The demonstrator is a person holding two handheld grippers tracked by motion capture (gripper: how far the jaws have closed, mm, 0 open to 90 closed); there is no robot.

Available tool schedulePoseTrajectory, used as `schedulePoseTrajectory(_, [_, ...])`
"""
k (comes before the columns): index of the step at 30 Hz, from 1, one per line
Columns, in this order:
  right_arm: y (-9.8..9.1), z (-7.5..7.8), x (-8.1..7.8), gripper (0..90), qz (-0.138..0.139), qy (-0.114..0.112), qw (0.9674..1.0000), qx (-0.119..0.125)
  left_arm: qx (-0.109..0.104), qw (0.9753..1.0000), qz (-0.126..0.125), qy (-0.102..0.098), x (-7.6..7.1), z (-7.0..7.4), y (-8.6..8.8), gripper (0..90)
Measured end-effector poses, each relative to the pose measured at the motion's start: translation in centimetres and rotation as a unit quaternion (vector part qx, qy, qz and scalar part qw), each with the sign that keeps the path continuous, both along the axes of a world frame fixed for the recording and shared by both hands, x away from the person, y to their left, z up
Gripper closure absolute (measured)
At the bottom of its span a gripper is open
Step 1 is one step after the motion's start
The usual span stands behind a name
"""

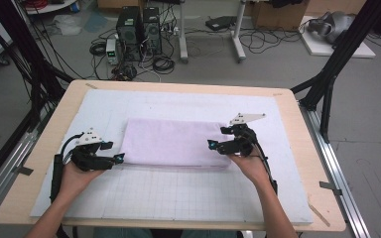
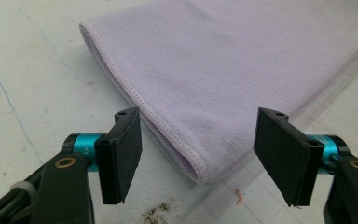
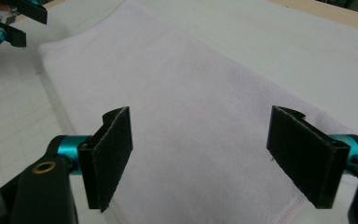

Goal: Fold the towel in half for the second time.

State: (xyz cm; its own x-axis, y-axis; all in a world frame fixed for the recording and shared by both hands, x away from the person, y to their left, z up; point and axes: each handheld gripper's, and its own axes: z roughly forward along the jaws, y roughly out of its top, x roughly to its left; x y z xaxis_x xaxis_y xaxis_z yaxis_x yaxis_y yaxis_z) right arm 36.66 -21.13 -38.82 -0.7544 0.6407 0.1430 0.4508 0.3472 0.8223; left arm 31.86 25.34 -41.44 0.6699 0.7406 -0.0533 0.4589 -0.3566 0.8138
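the left tool point(image 1: 120, 157) sits at the left of the high view, at about eight o'clock from the middle of the surface point(image 1: 44, 148), its tips just beside the near left corner of the folded towel point(image 1: 173, 141). its jaws stand apart, released, with nothing pressed between the pads. in the left gripper view that tool point(image 2: 198, 154) looks straight at the towel point(image 2: 223, 79): the folded corner lies in the gap between the two black pads, low on the white mat point(image 2: 28, 93), touching neither of them.

the towel is pale lilac, soft and napped, folded into a long flat rectangle that runs from nine o'clock to three o'clock across the gridded mat point(image 1: 178, 193). a stitched hem runs along its left end, and the fold there shows two layers.

the right tool point(image 1: 210, 144) rests at about four o'clock from the middle, over the towel's near right corner. its jaws are also wide and released. in the right gripper view this tool point(image 3: 200, 156) hangs above the towel point(image 3: 182, 107), the cloth spreading flat beneath and between the pads, and the left tool point(image 3: 9, 21) shows far off at eleven o'clock.
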Motion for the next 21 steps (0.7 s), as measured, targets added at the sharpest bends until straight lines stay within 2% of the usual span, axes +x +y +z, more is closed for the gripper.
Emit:
schedulePoseTrajectory(9, [-0.6, -0.2, -2.0, 17.1, 0.004, -0.005, 0.9999, -0.011, -0.007, 1.0, 0.002, -0.004, -1.0, 0.1, 0.2, 28.0])
schedulePoseTrajectory(13, [-0.8, 0.0, -2.8, 17.0, 0.005, -0.014, 0.9998, -0.009, -0.008, 1.0, 0.0, -0.005, -1.5, 0.2, 0.1, 26.8])
schedulePoseTrajectory(21, [-1.8, -0.6, -4.3, 15.8, 0.001, -0.015, 0.9998, -0.011, -0.01, 0.9999, -0.004, -0.008, -2.3, 0.2, 0.1, 25.3])
